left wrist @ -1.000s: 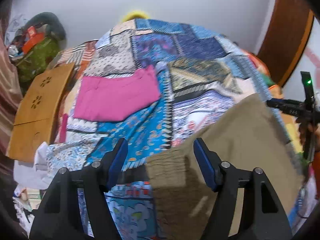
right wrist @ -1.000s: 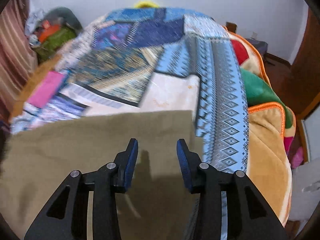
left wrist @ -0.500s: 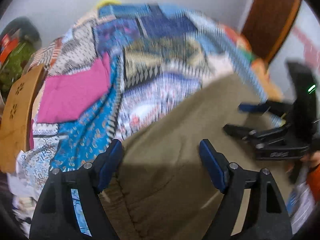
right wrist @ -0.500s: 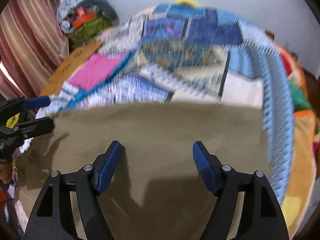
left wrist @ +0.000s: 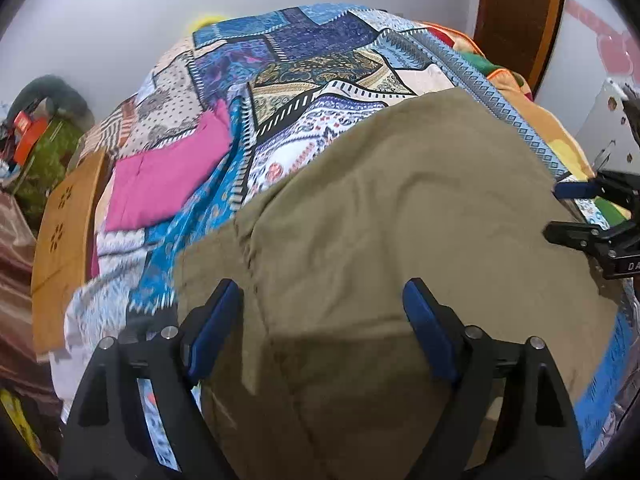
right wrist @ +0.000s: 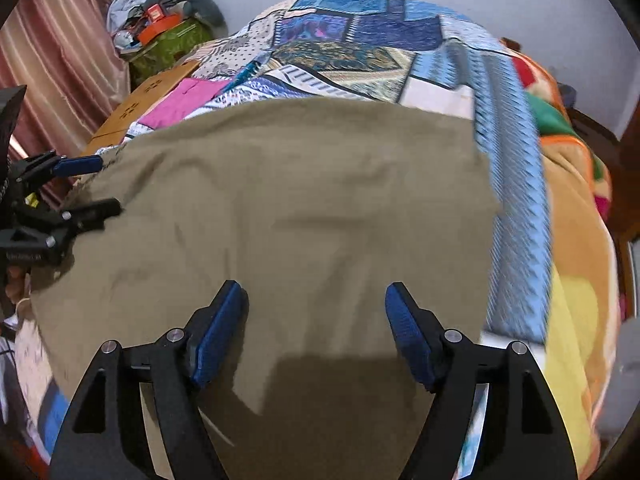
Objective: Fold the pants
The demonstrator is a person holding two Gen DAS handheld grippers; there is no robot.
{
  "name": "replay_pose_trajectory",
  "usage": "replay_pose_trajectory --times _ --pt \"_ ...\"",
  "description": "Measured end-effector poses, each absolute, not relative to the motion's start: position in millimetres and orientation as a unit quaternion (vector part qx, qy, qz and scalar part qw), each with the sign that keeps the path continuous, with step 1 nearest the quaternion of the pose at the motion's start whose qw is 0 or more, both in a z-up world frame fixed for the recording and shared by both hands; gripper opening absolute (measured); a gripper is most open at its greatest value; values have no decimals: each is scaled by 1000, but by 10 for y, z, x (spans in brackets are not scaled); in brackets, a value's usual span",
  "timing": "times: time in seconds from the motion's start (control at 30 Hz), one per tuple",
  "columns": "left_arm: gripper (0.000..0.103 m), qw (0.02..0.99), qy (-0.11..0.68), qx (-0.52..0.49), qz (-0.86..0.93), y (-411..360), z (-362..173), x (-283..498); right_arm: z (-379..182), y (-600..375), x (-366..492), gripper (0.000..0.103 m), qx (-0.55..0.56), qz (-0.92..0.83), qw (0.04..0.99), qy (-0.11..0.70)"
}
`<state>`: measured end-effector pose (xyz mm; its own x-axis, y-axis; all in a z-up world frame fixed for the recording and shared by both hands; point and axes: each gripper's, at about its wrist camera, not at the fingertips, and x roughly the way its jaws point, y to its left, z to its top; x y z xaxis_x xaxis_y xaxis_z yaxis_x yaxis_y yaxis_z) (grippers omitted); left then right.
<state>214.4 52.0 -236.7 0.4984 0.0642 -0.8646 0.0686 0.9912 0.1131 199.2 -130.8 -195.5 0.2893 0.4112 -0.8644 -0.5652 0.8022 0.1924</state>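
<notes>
Both grippers had spread their blue fingers wide since a second earlier, gripping nothing. Left gripper (left wrist: 322, 312) and right gripper (right wrist: 314, 308) hovered over the olive pants (left wrist: 400, 208), which lay flat, lightly wrinkled, on the patchwork bedspread (left wrist: 320, 52) beside a pink cloth (left wrist: 168, 180).

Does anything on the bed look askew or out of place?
The olive pants lie spread on the patchwork quilt with shallow wrinkles across the middle, not fully smooth. Nothing looks spilled or damaged.
</notes>
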Motion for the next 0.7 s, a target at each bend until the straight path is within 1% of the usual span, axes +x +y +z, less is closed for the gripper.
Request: replay_pose_trajectory --times 0.07,0.23,0.33,0.47,0.6,0.7 --pt "91 865 498 65 7 537 -2357 2000 -1947 -1420 1878 71 -66 295 804 512" --pt "92 872 484 62 30 610 -2316 1656 -1963 -1733 1587 71 -32 268 811 518" --pt "95 875 480 49 38 658 -2289 1516 -1999 -1860 1424 71 -32 250 816 520" --pt "95 879 472 42 51 713 -2208 1339 -1968 -2019 1321 71 -5 235 819 523" --pt "95 882 461 38 85 851 -2061 1170 -1835 -2017 1258 71 -23 223 828 514" --pt "95 885 453 -9 106 1046 -1963 1047 -1676 -1930 1214 71 -33 235 837 492"
